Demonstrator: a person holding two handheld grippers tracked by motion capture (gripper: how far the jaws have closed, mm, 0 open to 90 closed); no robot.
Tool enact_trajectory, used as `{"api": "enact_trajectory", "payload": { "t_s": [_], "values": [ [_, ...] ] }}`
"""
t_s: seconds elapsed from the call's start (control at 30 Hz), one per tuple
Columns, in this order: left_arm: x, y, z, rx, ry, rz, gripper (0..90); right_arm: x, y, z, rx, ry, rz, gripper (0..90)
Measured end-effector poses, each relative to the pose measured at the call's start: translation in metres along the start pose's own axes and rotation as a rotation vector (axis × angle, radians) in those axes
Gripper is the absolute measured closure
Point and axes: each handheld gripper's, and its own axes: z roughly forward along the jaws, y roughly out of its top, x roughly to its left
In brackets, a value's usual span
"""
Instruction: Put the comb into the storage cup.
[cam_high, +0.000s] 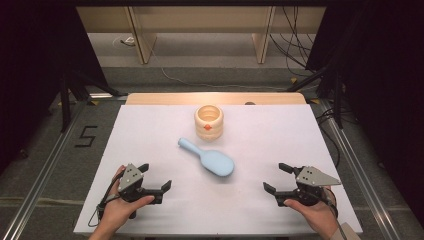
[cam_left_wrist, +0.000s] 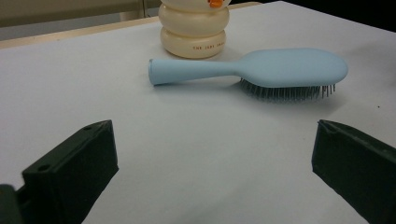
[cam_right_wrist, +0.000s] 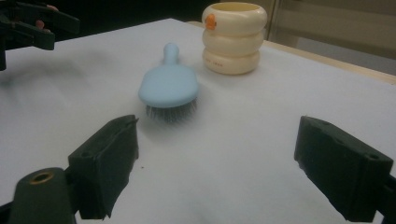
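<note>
Centrally placed on the table (cam_high: 150, 150): brush (cam_high: 209, 158), bristles down, handle angled toward the cup (cam_high: 209, 121) standing just beyond, so probably easy to reach from either side. Low near the front edge, well apart from the brush: left gripper (cam_high: 156, 177) and right gripper (cam_high: 275, 178), each hand-held, jaws spread wide, pinching nothing.

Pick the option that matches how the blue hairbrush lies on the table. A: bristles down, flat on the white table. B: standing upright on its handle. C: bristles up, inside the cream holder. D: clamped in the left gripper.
A: the hairbrush lies flat on the table with its bristles facing down, apart from the cream holder and both open grippers.
</note>
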Motion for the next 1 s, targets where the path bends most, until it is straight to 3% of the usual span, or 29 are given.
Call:
{"api": "enact_trajectory", "payload": {
  "t_s": [0.27, 0.37, 0.5, 0.57, 0.73, 0.83, 0.93, 1.0],
  "values": [
    [-0.002, 0.009, 0.001, -0.017, -0.037, -0.006, 4.3, 0.0, 0.0, 0.0, -0.001, -0.004, 0.001, 14.6],
    [-0.001, 0.016, 0.003, -0.019, -0.048, -0.001, 14.5, 0.0, 0.001, -0.001, -0.002, -0.008, 0.001, 14.6],
    [0.001, 0.029, 0.013, -0.018, -0.069, -0.012, 38.2, 0.0, 0.001, 0.0, -0.002, -0.014, 0.007, 14.6],
    [0.002, 0.036, 0.02, -0.01, -0.045, -0.019, 54.9, -0.001, 0.001, 0.0, -0.002, -0.014, 0.007, 14.6],
    [0.002, 0.052, 0.045, 0.022, -0.02, 0.007, 80.1, -0.001, 0.0, 0.0, -0.002, -0.01, 0.006, 14.6],
    [0.005, 0.063, 0.064, 0.079, -0.017, -0.01, 89.5, -0.001, 0.0, 0.0, 0.0, -0.009, 0.006, 14.6],
    [0.009, 0.072, 0.085, 0.109, 0.004, -0.005, 89.7, -0.002, 0.0, 0.001, 0.001, -0.006, 0.009, 14.7],
    [0.01, 0.077, 0.099, 0.129, -0.006, -0.009, 89.7, -0.001, -0.001, 0.001, 0.002, -0.004, 0.008, 14.8]
  ]
}}
